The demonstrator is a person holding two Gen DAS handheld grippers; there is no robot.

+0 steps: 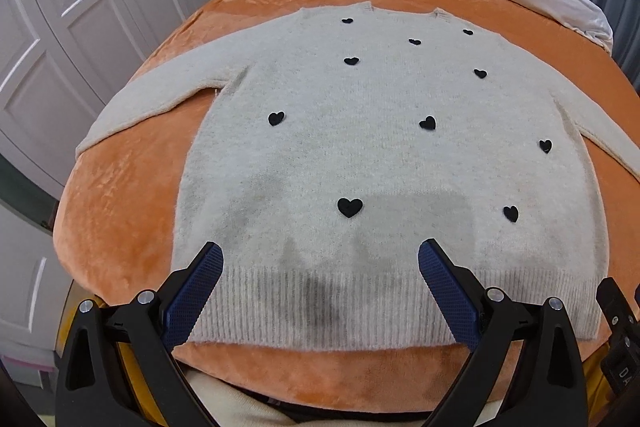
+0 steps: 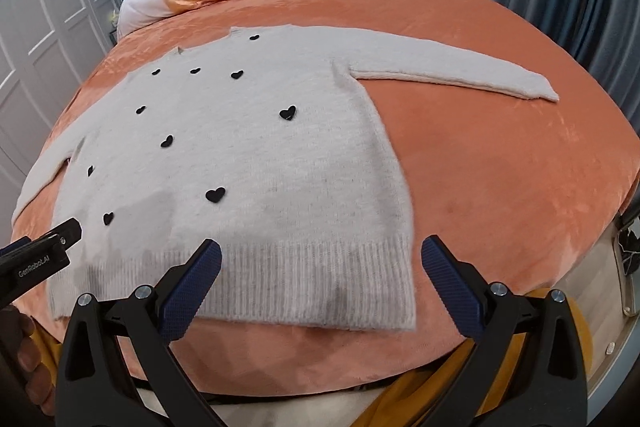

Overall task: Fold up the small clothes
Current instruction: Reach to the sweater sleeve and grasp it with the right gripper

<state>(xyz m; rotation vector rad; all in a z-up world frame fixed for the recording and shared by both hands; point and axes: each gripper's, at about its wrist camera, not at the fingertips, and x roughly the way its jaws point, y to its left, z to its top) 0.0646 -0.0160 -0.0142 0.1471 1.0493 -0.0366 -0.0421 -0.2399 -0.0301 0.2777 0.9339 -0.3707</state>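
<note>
The sweater (image 1: 380,155) is lying flat on the bed (image 1: 132,195), sleeves spread for folding; left claw (image 1: 320,267) and right claw (image 2: 322,267) are hovering wide open, empty, over its hem.

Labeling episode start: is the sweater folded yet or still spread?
Spread flat. The sweater lies face up on the orange blanket, with both sleeves extended outward and the hem unfolded. No fold shows in either view.
</note>
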